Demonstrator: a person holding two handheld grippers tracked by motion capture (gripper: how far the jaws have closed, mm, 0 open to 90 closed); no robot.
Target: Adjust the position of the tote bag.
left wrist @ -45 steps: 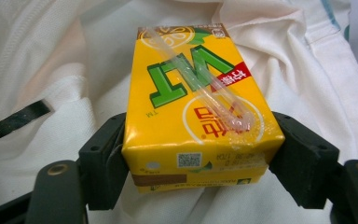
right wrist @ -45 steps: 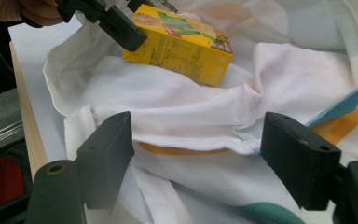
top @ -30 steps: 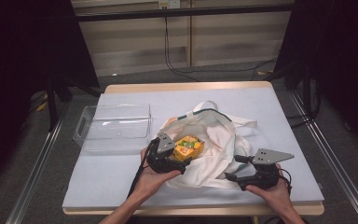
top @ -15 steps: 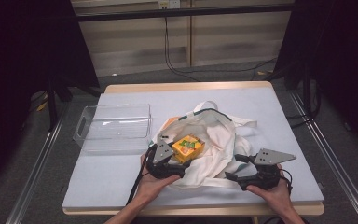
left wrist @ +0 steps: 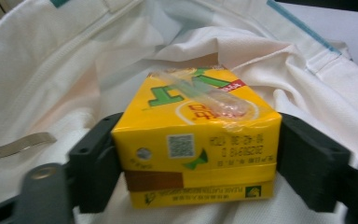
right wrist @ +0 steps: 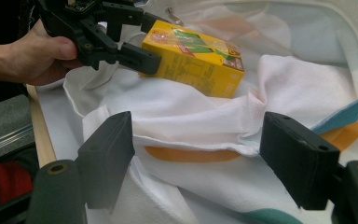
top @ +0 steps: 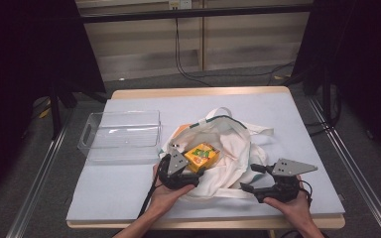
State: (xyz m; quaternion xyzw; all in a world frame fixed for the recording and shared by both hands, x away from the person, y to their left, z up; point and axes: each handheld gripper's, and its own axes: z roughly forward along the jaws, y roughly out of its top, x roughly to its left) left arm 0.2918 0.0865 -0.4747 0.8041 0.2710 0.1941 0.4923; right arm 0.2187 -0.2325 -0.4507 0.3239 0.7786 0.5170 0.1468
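Observation:
A yellow juice carton (top: 202,154) lies on its side in the mouth of a white cloth tote bag (top: 233,148) at the middle of the table. My left gripper (top: 192,167) is shut on the carton (left wrist: 196,140), one black jaw pressed on each end. A wrapped straw is stuck on its top face. My right gripper (top: 250,177) sits at the bag's near right edge. It (right wrist: 196,158) is open, jaws wide apart either side of a fold of the bag (right wrist: 298,79). Beyond that fold are the carton (right wrist: 191,60) and the left gripper (right wrist: 121,42).
A clear plastic tray (top: 121,136) stands left of the bag, nothing in it. The pale blue table top (top: 119,198) has bare room at the near left and along the far side. The bag's handles (top: 258,131) trail to the far right. Metal rails run along both table sides.
My left gripper has drawn back slightly toward the near edge, still holding the carton. The right gripper has hardly moved.

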